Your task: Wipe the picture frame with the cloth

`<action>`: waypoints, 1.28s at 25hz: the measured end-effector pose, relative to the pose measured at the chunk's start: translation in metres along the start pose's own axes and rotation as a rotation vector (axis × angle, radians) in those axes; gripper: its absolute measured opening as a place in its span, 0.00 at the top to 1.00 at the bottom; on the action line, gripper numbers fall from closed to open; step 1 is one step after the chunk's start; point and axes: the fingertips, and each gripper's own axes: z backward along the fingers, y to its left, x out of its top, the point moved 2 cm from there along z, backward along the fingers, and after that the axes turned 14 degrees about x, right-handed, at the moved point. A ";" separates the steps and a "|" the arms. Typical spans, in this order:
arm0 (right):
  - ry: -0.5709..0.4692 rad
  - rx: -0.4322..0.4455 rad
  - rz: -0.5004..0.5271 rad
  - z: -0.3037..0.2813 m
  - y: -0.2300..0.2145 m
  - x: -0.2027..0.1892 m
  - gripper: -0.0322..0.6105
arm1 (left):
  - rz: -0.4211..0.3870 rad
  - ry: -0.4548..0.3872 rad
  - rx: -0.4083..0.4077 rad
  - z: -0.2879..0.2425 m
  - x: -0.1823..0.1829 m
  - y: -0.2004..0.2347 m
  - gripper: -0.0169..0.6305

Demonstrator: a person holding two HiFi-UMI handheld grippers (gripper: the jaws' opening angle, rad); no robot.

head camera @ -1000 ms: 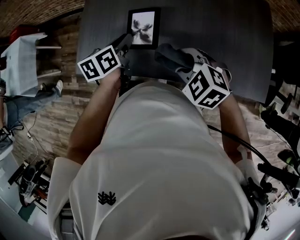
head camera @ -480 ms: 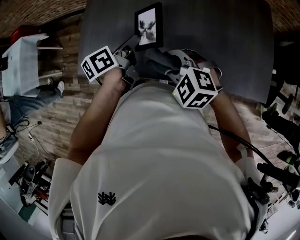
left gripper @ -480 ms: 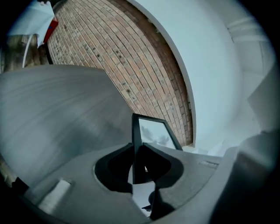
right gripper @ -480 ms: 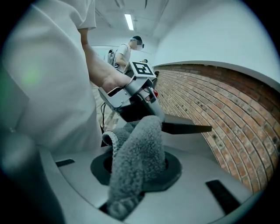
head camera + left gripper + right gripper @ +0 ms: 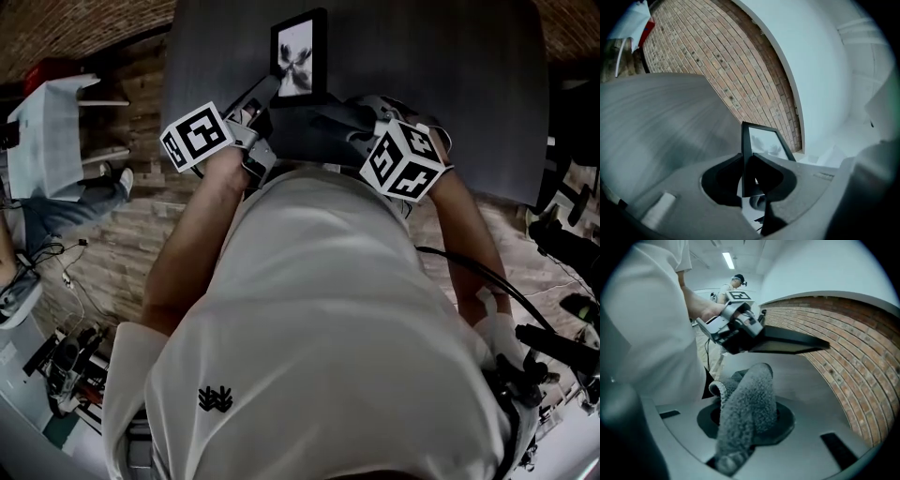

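Frame gripped, cloth poised: the wipe looks about to begin.
My left gripper point(image 5: 749, 168) clamps the picture frame point(image 5: 764, 140) by its edge, above the grey table point(image 5: 656, 117). My right gripper point(image 5: 747, 420) pinches the grey cloth point(image 5: 745, 399) near it. Next, I reckon, press cloth onto glass. One frame, one cloth.

Dim head view, bright ceiling strip light point(image 5: 727, 259), fisheye-warped, vignetted edges
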 end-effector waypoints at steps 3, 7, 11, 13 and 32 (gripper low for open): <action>-0.009 -0.104 -0.085 0.029 -0.029 -0.017 0.81 | -0.036 0.022 -0.022 0.002 -0.006 -0.004 0.86; -0.076 -0.268 -0.170 0.068 -0.073 -0.016 0.81 | -0.072 0.076 -0.069 -0.001 -0.012 -0.010 0.86; -0.170 -0.361 -0.220 0.092 -0.090 -0.009 0.81 | -0.090 0.108 -0.092 -0.004 -0.023 -0.017 0.86; -0.186 -0.348 -0.211 0.092 -0.083 -0.008 0.81 | -0.091 0.109 -0.092 -0.005 -0.027 -0.019 0.86; -0.276 -0.230 -0.238 0.070 -0.065 -0.001 0.81 | -0.088 0.078 -0.119 0.004 -0.015 -0.022 0.86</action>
